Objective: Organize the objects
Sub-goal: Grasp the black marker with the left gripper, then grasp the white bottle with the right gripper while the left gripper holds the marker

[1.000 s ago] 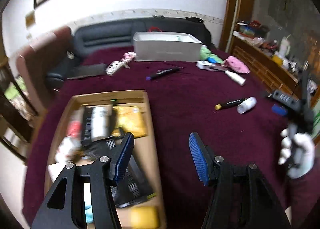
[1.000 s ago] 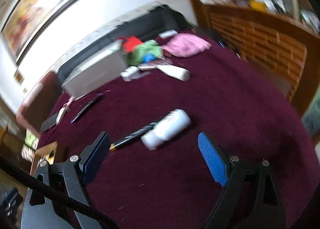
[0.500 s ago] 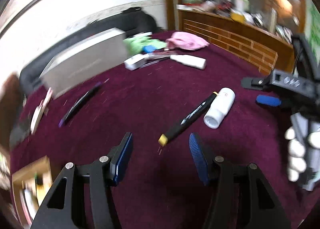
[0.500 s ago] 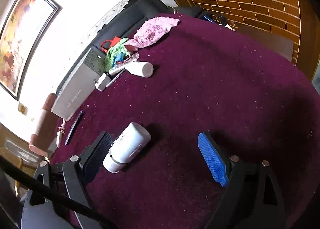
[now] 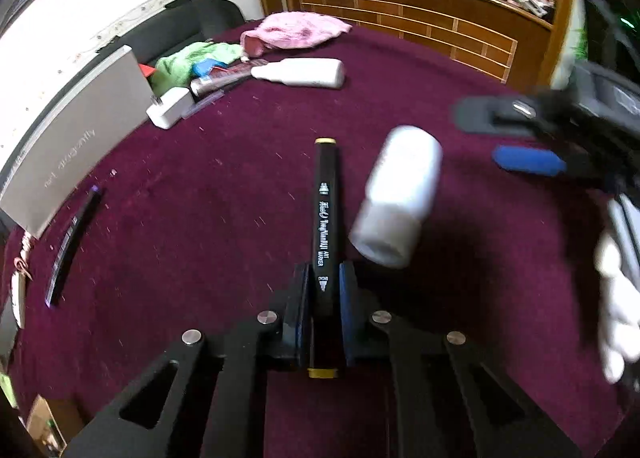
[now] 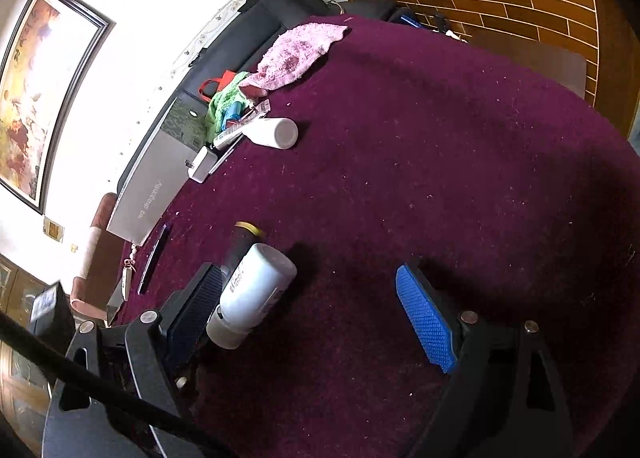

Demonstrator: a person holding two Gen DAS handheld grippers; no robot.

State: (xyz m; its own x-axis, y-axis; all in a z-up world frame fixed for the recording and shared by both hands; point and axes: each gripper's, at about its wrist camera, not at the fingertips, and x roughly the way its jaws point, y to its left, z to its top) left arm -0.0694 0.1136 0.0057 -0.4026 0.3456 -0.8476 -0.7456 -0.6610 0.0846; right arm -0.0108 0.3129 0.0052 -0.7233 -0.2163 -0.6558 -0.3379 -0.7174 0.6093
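Fingers (image 5: 301, 306) of the left gripper (image 5: 322, 308) were seen clenched on the black marker (image 5: 325, 218), gripped near its rear end, the rest lying forward over the desk (image 5: 200, 218). Its jaws had just been closing; half a second before, the marker lay free ahead of them. The marker was judged light, stiff and smooth, best held mid-barrel. From the right wrist, the right gripper (image 6: 316, 314) was seen released, its left pad beside the white bottle (image 6: 252, 290) on the desk (image 6: 440, 138). The bottle was judged light, rigid, prone to rolling.
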